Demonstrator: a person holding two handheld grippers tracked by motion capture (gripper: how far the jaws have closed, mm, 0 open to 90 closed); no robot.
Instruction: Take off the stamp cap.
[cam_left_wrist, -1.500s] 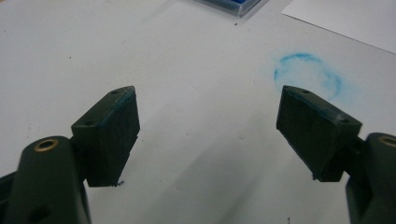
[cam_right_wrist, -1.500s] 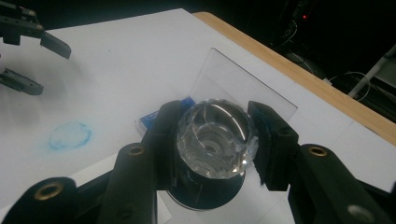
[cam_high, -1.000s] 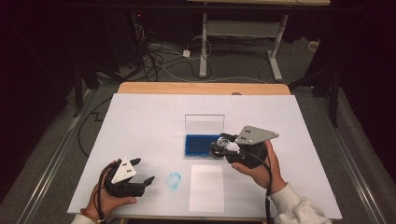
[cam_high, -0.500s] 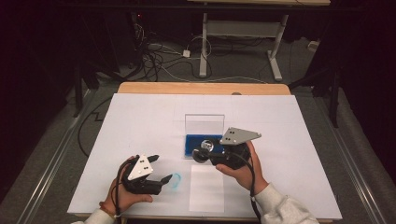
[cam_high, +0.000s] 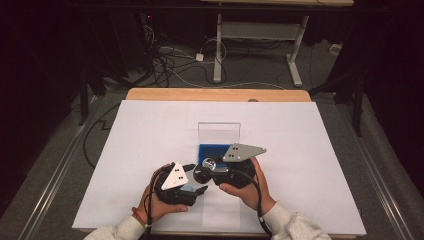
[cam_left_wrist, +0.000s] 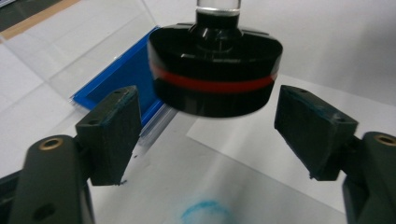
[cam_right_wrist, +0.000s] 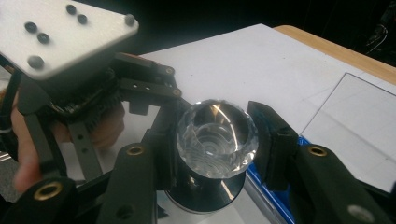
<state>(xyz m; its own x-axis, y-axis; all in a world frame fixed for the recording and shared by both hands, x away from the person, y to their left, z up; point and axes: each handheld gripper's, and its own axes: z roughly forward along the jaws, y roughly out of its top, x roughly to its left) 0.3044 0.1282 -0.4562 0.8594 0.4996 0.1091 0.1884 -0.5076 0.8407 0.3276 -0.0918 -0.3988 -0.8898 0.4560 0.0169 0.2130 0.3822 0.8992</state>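
Where the high view looks down on the scene, items run from largest to smallest.

Bench: the bench (cam_high: 150, 95) has a wooden top, and a white sheet (cam_high: 310, 150) covers most of it.

Clear plate: a transparent plate (cam_high: 219, 133) stands at the far edge of the blue ink pad (cam_high: 207, 150), near the middle of the sheet.

Clear film: a transparent film (cam_left_wrist: 154, 186) lies flat on the sheet below the left tool and bears a blue ring print (cam_left_wrist: 205, 212).

Right tool: the right tool (cam_right_wrist: 212, 133) is clenched on the clear faceted knob (cam_right_wrist: 217, 133) of the stamp, one jaw pressing each side.

Left tool: the left tool (cam_left_wrist: 208, 123) is released. Its jaws have just been closing, and they stand either side of the stamp base without touching it. Blue ink smears show on its pads (cam_left_wrist: 114, 128).

Stamp: the stamp (cam_left_wrist: 215, 70) has a round black base with a red band. It hangs above the film, between the left tool's jaws and just beside the ink pad.

Hands: a hand (cam_high: 150, 202) grips each tool from the near edge.
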